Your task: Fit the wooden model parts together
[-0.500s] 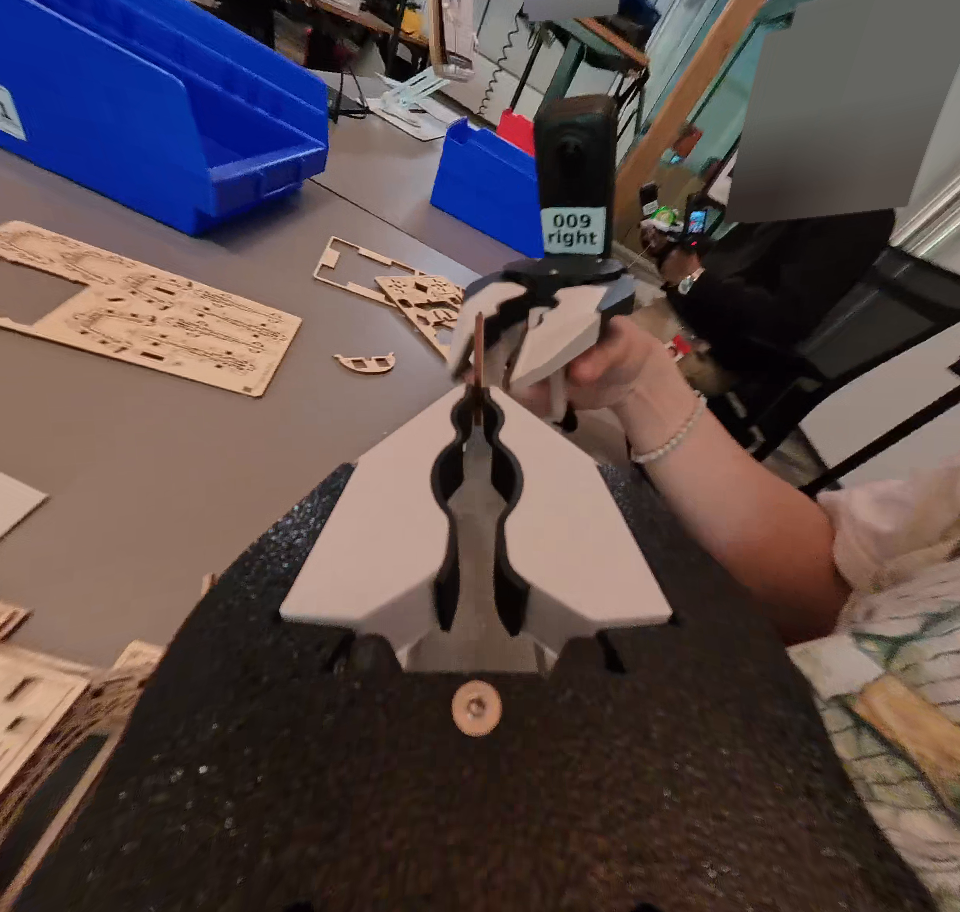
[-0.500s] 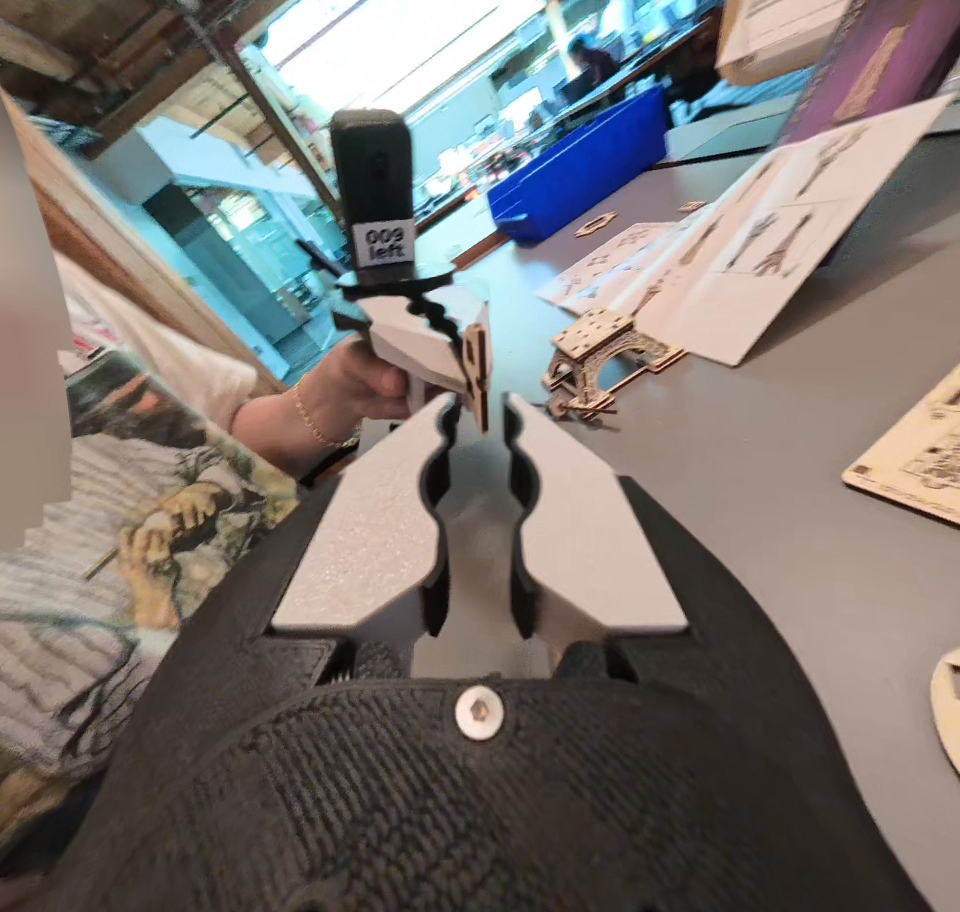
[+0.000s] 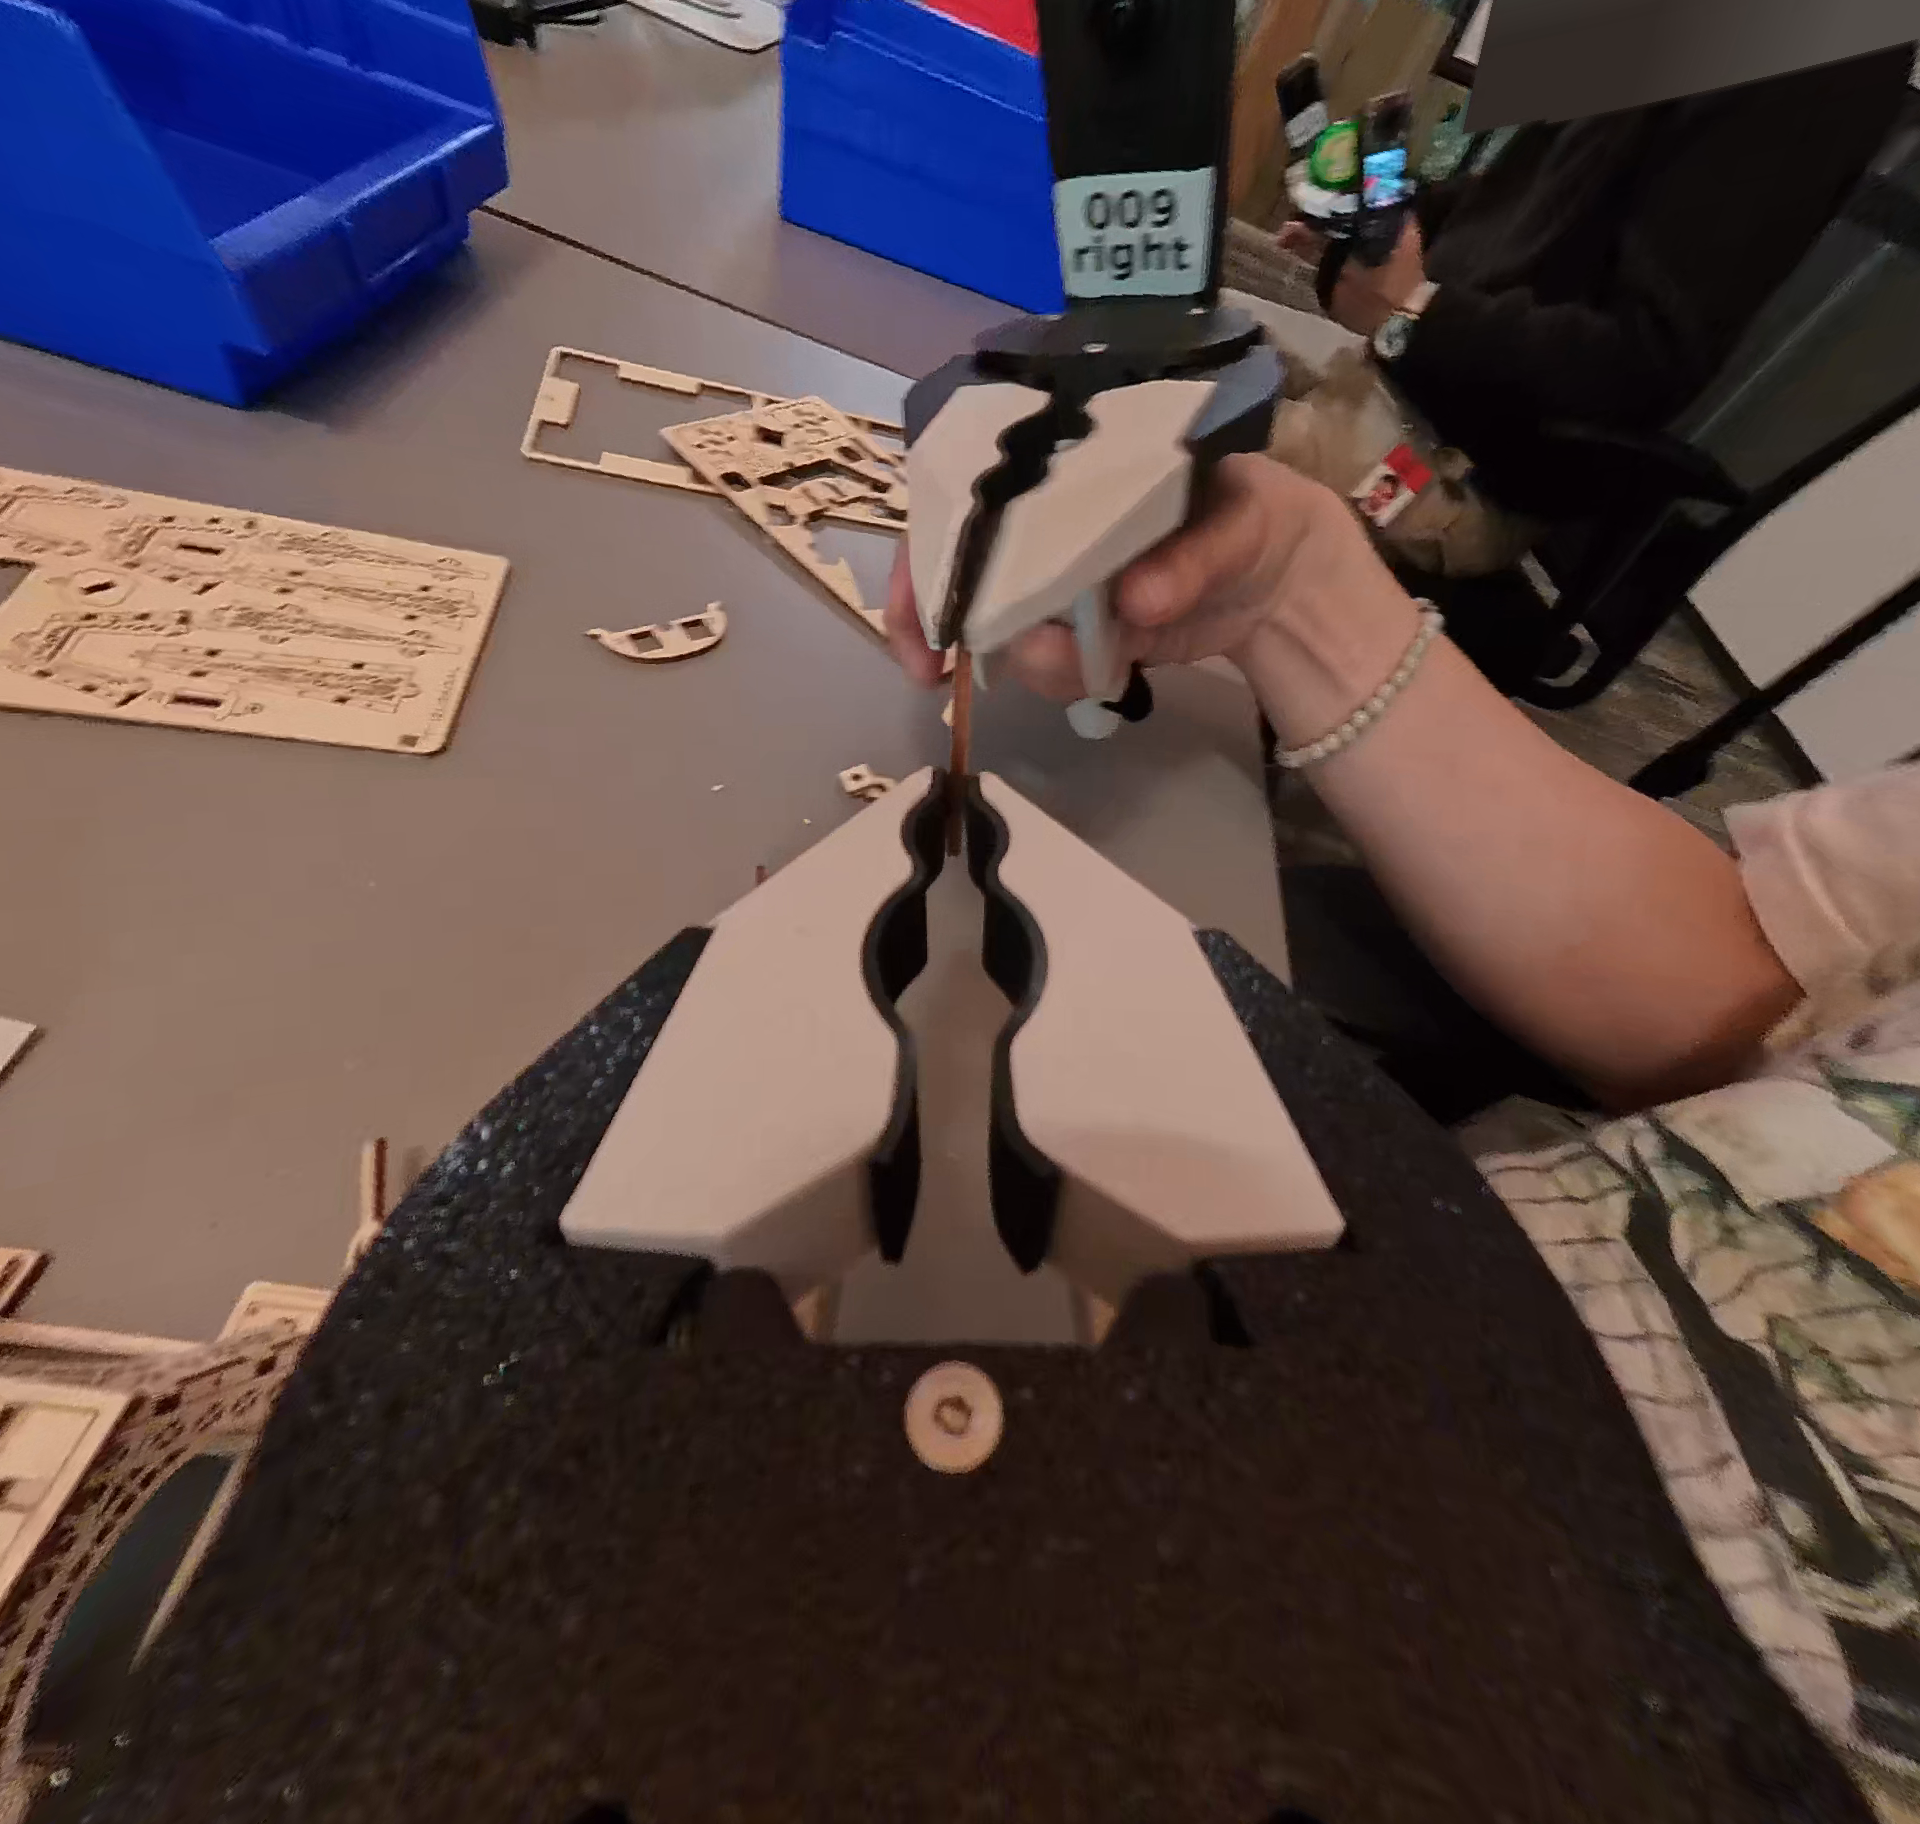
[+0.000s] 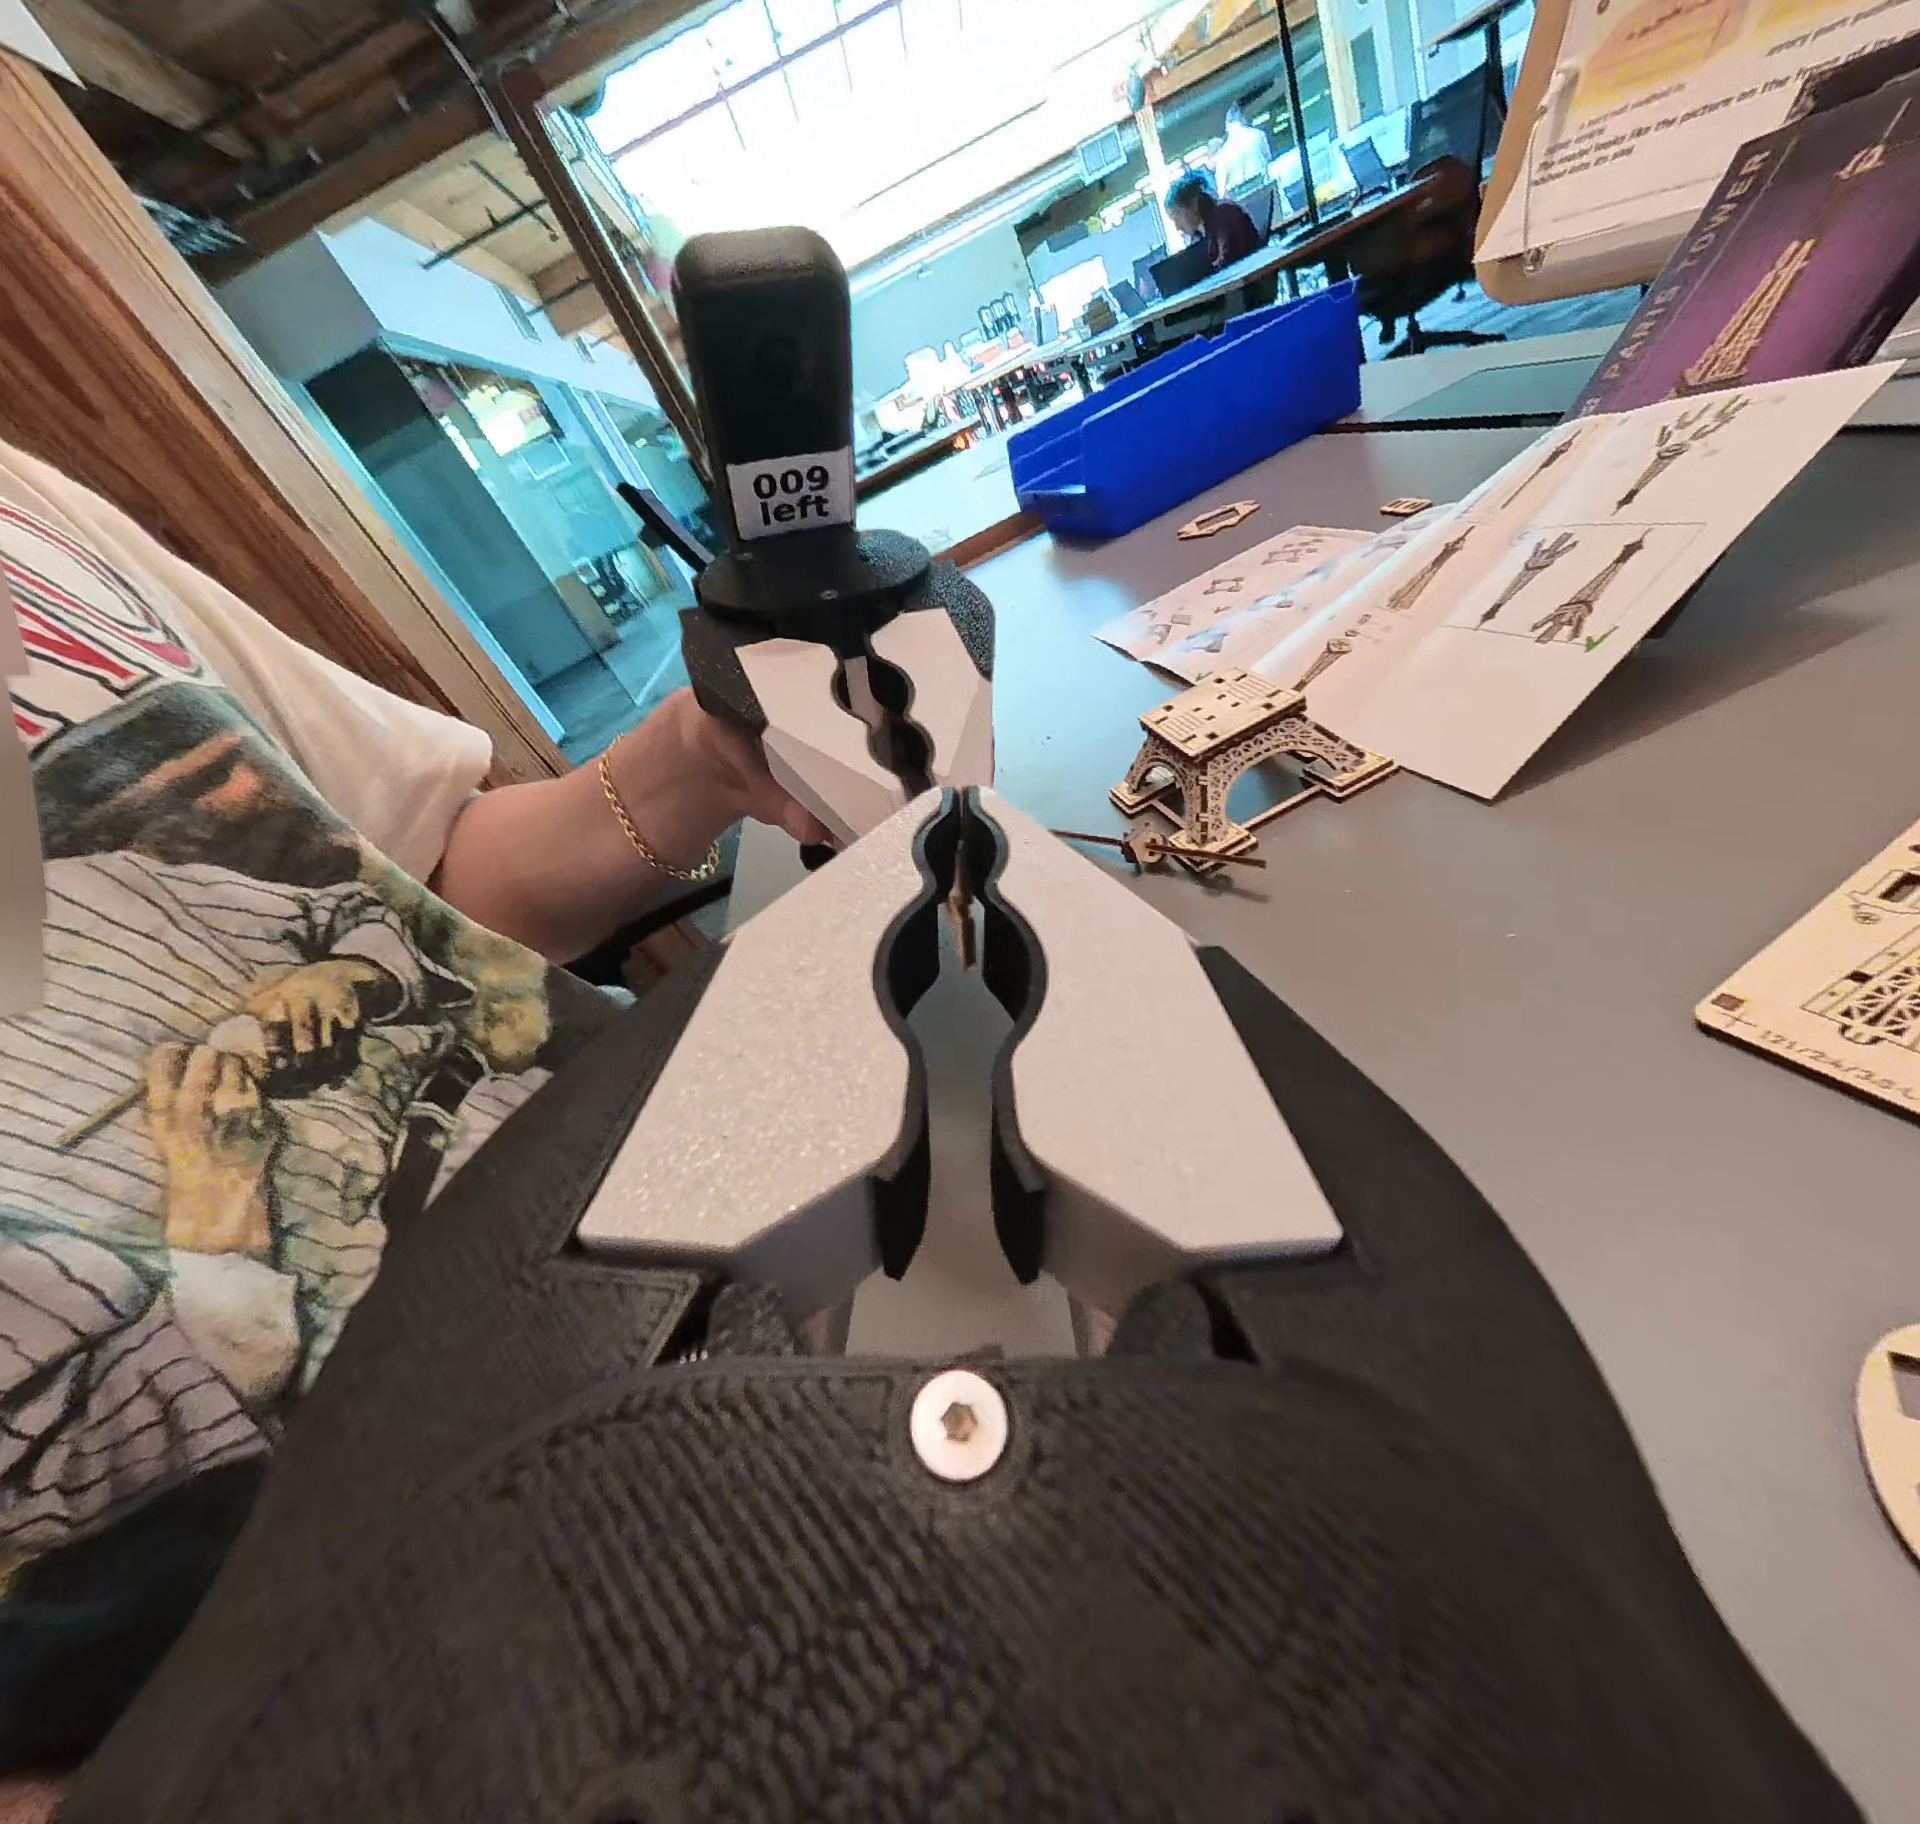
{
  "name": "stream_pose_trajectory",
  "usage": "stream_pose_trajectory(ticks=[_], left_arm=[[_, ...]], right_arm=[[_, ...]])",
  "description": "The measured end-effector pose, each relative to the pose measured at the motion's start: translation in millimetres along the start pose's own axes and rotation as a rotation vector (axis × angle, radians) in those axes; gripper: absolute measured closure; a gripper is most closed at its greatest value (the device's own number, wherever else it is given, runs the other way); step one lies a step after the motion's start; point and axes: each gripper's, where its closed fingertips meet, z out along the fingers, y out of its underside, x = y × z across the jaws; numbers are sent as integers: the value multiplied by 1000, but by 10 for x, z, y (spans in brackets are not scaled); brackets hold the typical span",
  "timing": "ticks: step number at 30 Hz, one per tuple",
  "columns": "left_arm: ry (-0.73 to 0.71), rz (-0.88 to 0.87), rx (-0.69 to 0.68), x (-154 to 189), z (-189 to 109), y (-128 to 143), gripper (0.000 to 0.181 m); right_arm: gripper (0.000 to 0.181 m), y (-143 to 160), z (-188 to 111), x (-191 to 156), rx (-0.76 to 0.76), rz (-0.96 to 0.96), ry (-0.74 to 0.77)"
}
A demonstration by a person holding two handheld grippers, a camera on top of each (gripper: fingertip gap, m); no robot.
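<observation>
Both my grippers meet tip to tip above the grey table (image 3: 312,943), each pinching the same thin flat brown wooden model part (image 3: 958,735).

Left wrist view: my left gripper (image 3: 954,806) has its fingers closed narrow on the part's near end, seen edge-on as a thin strip. My right gripper (image 3: 961,647) faces me, tips closed on the far end, my right hand (image 3: 1195,579) wrapped around its handle. This view alone shows the pale laser-cut plywood sheet (image 3: 229,621) at left, a small curved wooden offcut (image 3: 655,636), punched-out sheet frames (image 3: 727,455) farther back, and two blue plastic bins (image 3: 208,164).

Right wrist view: my right gripper (image 4: 961,800) is closed on the part, whose tail (image 4: 964,927) shows in the gap between the fingers. Left gripper (image 4: 914,787) opposite, tips touching mine. Only here: small assembled wooden tower base (image 4: 1236,746) on the table to the right, white instruction sheet (image 4: 1507,611) behind it, another plywood sheet (image 4: 1849,1005) at the right edge.
</observation>
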Motion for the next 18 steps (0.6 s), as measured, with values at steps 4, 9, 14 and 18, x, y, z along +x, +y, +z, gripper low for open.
stream_pose_trajectory(ticks=[4, 9, 14, 18], left_arm=[[-6, -48, 6, -65, 54, 11, 181], [10, -82, 33, -99, 110, -38, 181], [-5, -99, 56, -160, 140, -102, 180], [3, -124, 61, -184, 141, -111, 165]], right_arm=[[177, 33, -23, 94, -26, -40, 41], [167, 102, -19, 216, -29, -24, 70], [181, 45, -33, 217, 9, -21, 50], [181, -57, -37, 269, 76, 32, 64]])
